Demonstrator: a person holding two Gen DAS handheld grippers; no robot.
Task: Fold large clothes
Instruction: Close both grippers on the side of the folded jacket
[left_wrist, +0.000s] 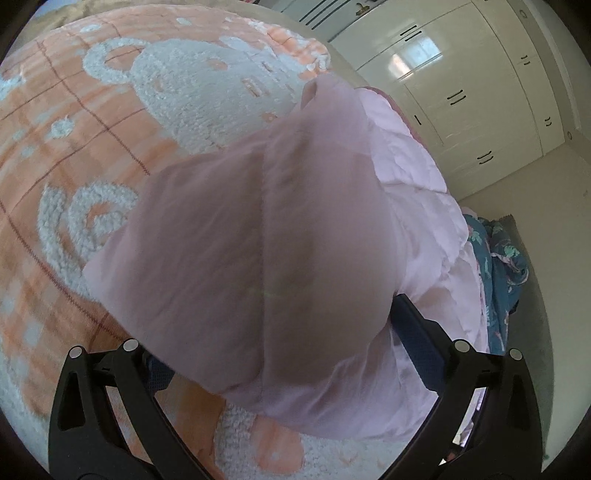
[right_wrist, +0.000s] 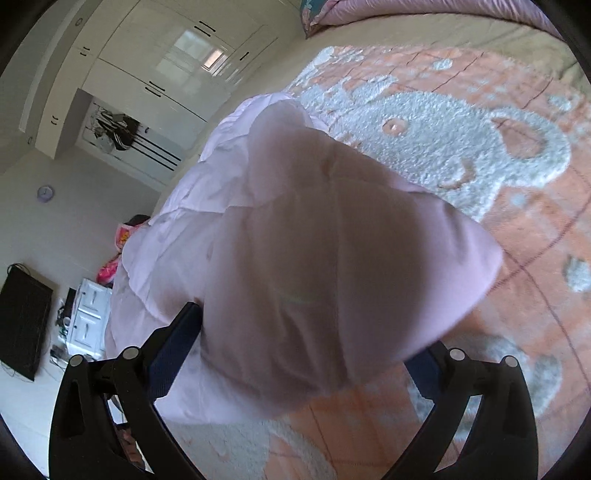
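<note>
Pink garment (left_wrist: 266, 236) seemingly pinched between both grippers' half-spread fingers (right_wrist: 173, 347).

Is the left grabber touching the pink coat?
Touching. In the left wrist view the pink coat drapes over and between the left gripper's fingers, covering their tips, so cloth rests directly on them.

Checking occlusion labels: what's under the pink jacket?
The orange bear-pattern blanket shows all around the pink jacket and runs beneath it. The lifted fold drapes over both grippers, hiding their fingertips and whatever lies directly below.
</note>
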